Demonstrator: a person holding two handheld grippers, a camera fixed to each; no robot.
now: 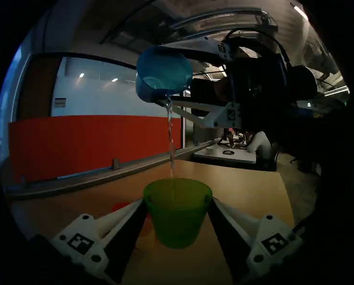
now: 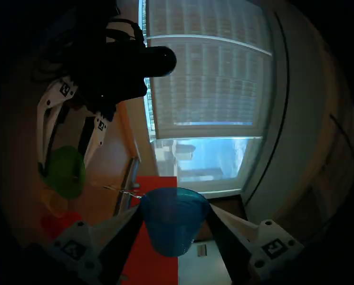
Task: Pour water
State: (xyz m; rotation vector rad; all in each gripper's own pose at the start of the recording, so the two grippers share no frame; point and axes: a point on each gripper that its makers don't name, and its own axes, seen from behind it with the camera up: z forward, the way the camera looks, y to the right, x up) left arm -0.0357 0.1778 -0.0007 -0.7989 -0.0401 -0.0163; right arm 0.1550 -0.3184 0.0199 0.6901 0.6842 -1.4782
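While water (image 1: 170, 137) falls, tilted blue cup (image 1: 163, 76) gripped by right hand-held gripper (image 2: 174, 211), green cup (image 1: 177, 218) by left hand-held gripper (image 1: 177, 202)

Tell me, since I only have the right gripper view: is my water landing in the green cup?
Observer: Yes. The left gripper view shows the stream falling from the blue cup straight into the mouth of the green cup.
Operator: Is the green cup level?
Observer: It is upright with its rim level, and the left gripper is shut on its sides.
Operator: Any water left in mine?
Observer: Some is pooled at the blue cup's lower lip.
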